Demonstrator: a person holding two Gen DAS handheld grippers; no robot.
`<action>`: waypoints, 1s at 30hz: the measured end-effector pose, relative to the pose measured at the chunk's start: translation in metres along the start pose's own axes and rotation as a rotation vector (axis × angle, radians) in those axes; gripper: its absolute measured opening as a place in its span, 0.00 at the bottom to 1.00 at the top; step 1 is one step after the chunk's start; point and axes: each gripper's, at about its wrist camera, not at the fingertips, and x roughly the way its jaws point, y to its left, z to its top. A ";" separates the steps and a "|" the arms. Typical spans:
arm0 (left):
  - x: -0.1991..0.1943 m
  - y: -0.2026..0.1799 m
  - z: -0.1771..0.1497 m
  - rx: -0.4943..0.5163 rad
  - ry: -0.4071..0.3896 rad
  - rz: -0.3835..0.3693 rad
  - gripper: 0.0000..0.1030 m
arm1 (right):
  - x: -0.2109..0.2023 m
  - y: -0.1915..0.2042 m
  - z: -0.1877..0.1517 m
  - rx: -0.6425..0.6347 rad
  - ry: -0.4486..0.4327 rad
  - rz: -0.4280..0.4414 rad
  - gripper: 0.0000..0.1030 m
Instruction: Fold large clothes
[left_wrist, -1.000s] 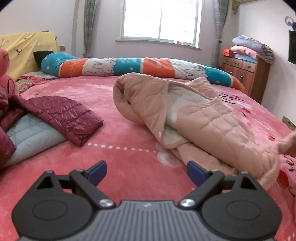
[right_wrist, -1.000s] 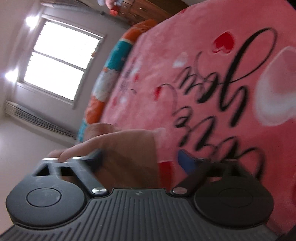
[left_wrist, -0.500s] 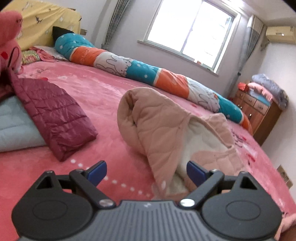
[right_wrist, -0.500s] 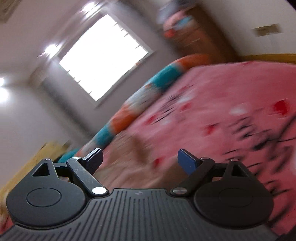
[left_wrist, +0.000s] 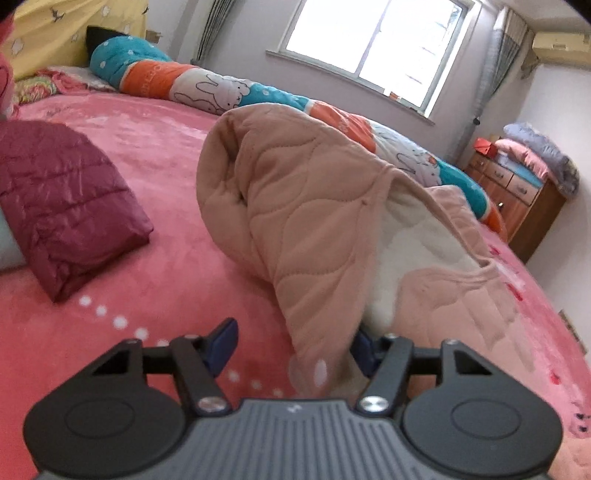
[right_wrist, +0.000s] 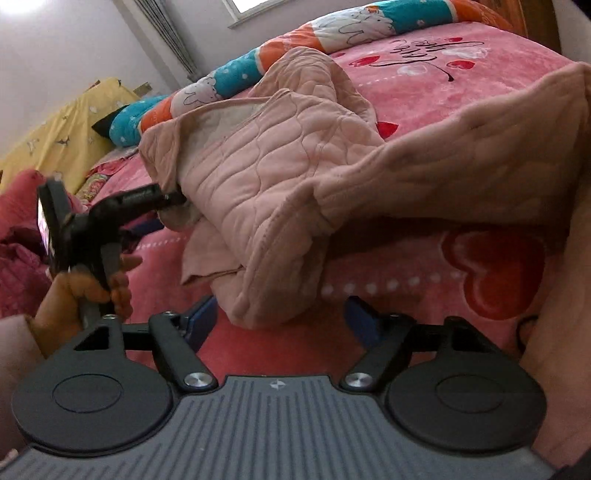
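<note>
Left-wrist view is showing the peach quilted garment with a white fleecy lining (left_wrist: 314, 192) lying heaped near the middle of the pink plush bedspread printed with hearts and script (left_wrist: 166, 177), one flap rearing up and draping toward the camera. The left gripper (left_wrist: 295, 341) is sitting with its jaws spread wide, and the flap's lower hem is hanging between the blue fingertips (left_wrist: 223, 341) without being pinched; the far fingertip is partly hiding behind the cloth. From the right wrist, the right gripper (right_wrist: 282, 321) is likewise gaping, holding nothing, with a rounded fold of the garment resting just ahead of its gap.

The risk is lying in the bulk. If the left jaws are closing where they are, they may be catching only the outer quilted shell and not the lining, so the layers would be sliding apart on a lift. A bite at the hem's very edge may be slipping free under the garment's weight. The right gripper may be grabbing several stacked folds at once, locking in the tangle.

Outward, a folded maroon puffer jacket (left_wrist: 62, 199) is lying to the left, well apart from the heap, and a long teal, orange and white bolster with rabbit prints (left_wrist: 207, 85) is running along the far side of the bed; a wide sweep could be dragging cloth across either.
</note>
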 end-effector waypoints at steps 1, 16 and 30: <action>0.004 -0.003 0.002 0.012 0.001 0.005 0.53 | 0.003 -0.001 -0.001 0.004 -0.019 -0.002 0.94; -0.006 -0.025 0.027 0.048 -0.086 0.062 0.04 | 0.026 -0.037 0.010 0.199 -0.371 0.070 0.61; -0.087 -0.027 0.059 -0.013 -0.233 -0.037 0.02 | -0.070 -0.021 0.025 0.311 -0.593 0.378 0.16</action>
